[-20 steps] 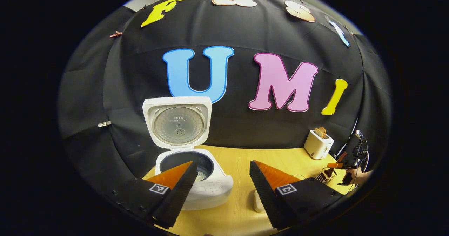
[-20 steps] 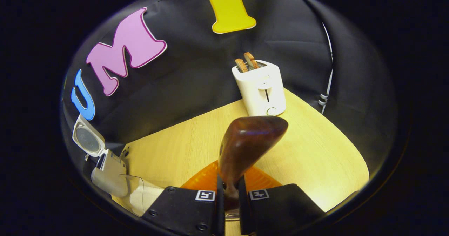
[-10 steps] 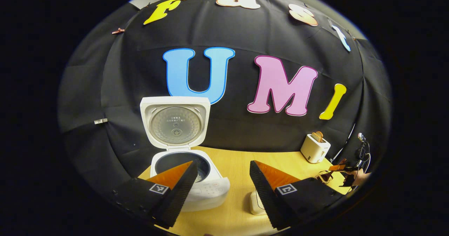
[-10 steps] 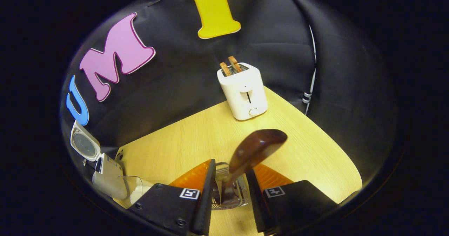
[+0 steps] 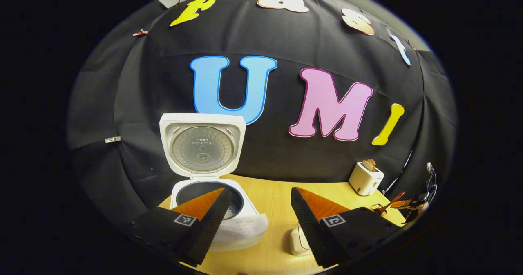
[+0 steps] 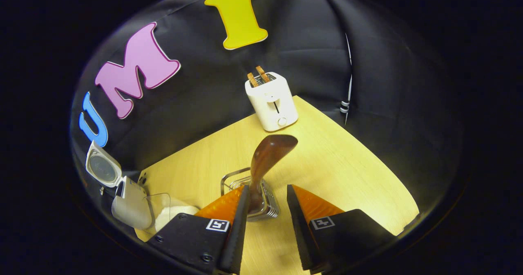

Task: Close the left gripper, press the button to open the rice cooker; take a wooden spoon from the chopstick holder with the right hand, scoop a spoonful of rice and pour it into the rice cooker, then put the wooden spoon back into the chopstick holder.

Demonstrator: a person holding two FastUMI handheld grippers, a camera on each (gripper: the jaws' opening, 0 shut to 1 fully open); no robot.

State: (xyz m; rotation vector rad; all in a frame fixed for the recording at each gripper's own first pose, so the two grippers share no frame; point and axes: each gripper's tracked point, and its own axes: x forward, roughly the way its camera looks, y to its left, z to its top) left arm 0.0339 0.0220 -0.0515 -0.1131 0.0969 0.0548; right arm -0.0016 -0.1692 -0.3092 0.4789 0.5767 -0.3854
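**Spoon's back in the holder, right gripper has let go**

Nearest the chopstick holder [image 6: 250, 199], the right gripper [image 6: 265, 222] now has its 2 fingers spread, with the holder in the gap just ahead of them. A second ago they pinched the wooden spoon [image 6: 265, 160]; now it stands free in the holder, bowl end up, leaning toward the toaster [image 6: 271, 101] beyond it. So the put-back looks done to me.

Well to the left of the holder, the rice cooker [image 5: 229, 220] sits with its lid [image 5: 202, 146] up, and something white lies in the pot. The left gripper [image 5: 257, 215] hangs in front of it, fingers apart, holding nothing, and has eased back a little.
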